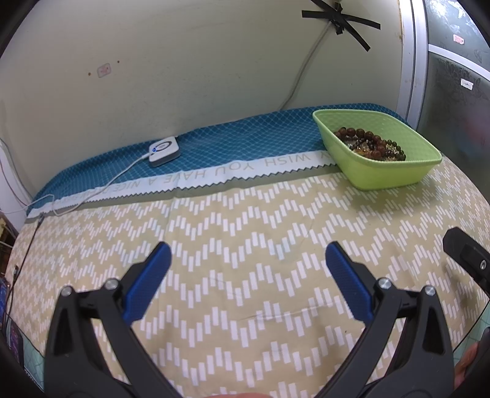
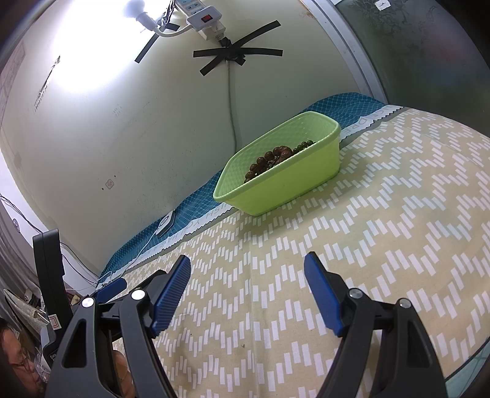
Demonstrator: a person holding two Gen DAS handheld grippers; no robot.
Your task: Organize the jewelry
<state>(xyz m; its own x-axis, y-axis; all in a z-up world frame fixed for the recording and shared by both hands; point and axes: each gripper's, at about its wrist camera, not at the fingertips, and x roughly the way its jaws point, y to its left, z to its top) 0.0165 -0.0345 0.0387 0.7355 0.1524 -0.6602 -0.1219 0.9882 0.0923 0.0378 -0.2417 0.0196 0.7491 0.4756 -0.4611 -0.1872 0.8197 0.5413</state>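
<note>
Both grippers, left (image 1: 247, 248) & right (image 2: 247, 262), released, nothing between pads, over patterned cloth (image 1: 245, 232); green basket (image 1: 395, 174) w/ beads (image 1: 370, 142) far right.

White charger pad (image 1: 163, 150) w/ cable on blue cloth (image 1: 232, 144); power strip (image 2: 203, 15) on wall.

Brown beaded bracelets (image 1: 372, 143) lie heaped in an upright green basket (image 1: 395, 174).

Lime-green basket (image 1: 395, 174), brown beads (image 1: 369, 139), beige white-chevron cloth (image 1: 245, 245), teal lattice cloth (image 1: 229, 140).
</note>
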